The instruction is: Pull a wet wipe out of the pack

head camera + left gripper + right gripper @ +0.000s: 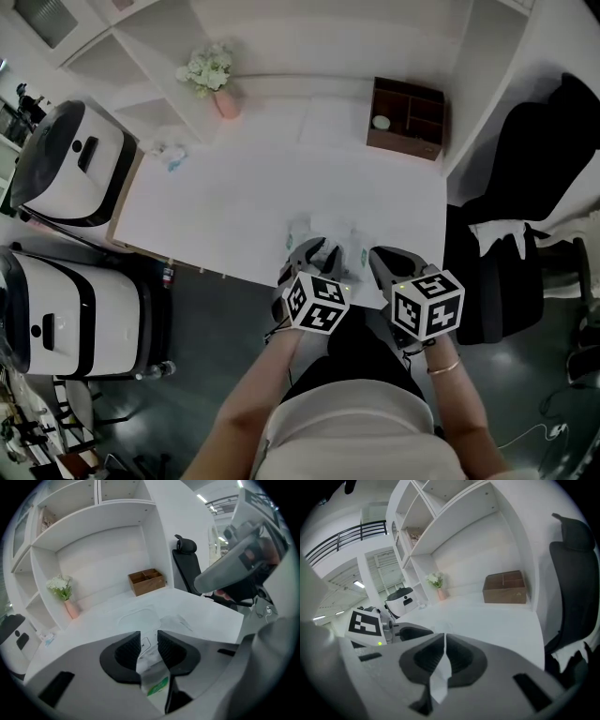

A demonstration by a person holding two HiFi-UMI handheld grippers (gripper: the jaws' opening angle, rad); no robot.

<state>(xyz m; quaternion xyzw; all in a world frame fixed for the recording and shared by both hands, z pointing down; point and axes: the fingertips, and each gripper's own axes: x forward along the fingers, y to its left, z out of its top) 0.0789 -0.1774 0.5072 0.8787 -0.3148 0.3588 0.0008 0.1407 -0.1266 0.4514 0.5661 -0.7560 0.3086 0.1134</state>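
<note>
Pads of my left gripper clamp the near end of the wet wipe pack. Its green-printed edge sits squeezed between the two ribbed faces, and the rest of the pack stretches away flat on the white table. My right gripper has its jaws pressed almost together on a thin white wipe, a folded sheet standing in the narrow slit between them and trailing back toward the camera. Whether that sheet still joins the pack I cannot tell.

From the head view, both grippers sit side by side at the near edge of the table, marker cubes toward me, with the pack just ahead of the left one and the right one close beside it. Farther out, a wooden box with compartments stands at the far right of the table and a pink vase of white flowers at the back left. Off the table, a black chair stands to the right, and two white rounded machines to the left.
</note>
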